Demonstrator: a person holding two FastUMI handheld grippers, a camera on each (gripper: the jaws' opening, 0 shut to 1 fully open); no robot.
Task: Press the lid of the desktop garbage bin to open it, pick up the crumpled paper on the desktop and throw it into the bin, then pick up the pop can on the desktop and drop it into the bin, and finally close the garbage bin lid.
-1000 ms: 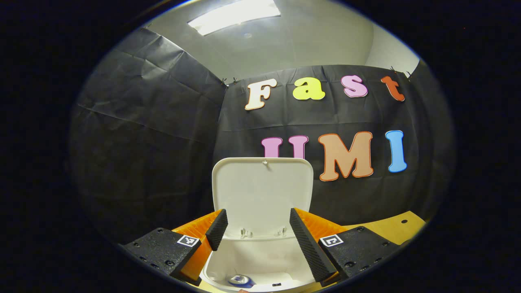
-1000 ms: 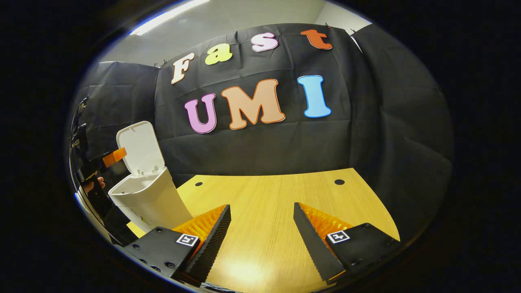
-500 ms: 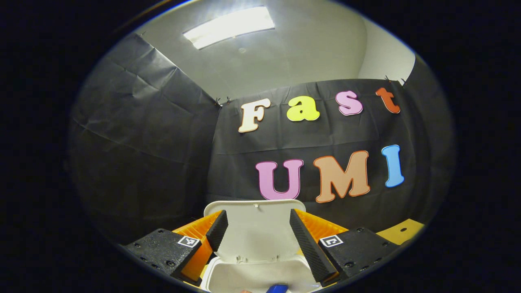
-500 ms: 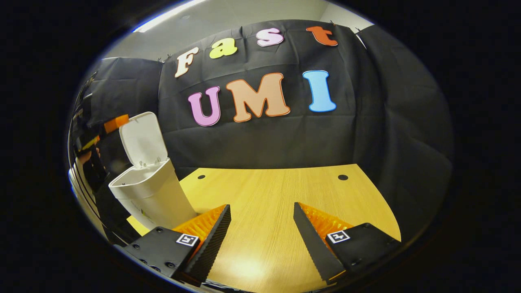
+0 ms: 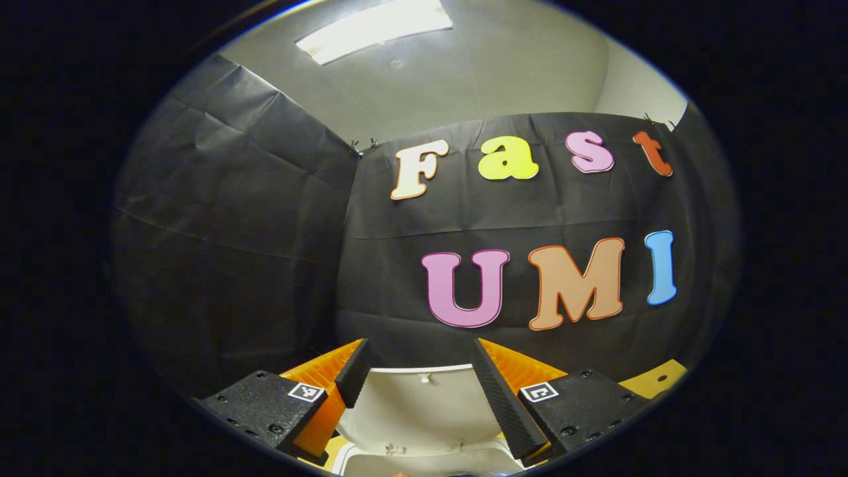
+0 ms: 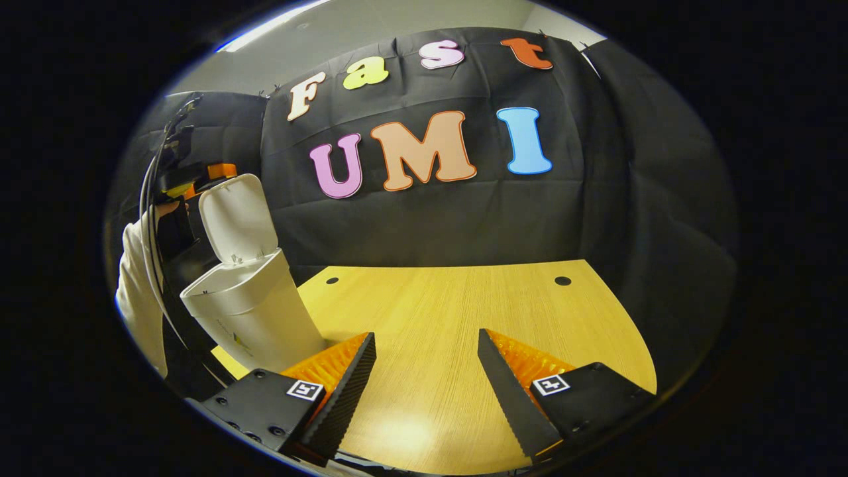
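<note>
One white garbage bin [image 6: 248, 311] stands at the wooden desktop's [image 6: 464, 331] left edge, its one lid [image 6: 235, 215] raised upright. The left gripper [image 5: 421, 391] hangs spread wide above the lid; the right gripper [image 6: 427, 391] hovers wide and empty over the desktop.

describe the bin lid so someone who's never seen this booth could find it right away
Start from the wooden table against the black cloth wall; at its left edge stands a tall white bin. The lid is the flat white rounded panel hinged at the bin's back rim, standing up open above the mouth. It is the one pale upright panel, and the left gripper is at its top.
</note>
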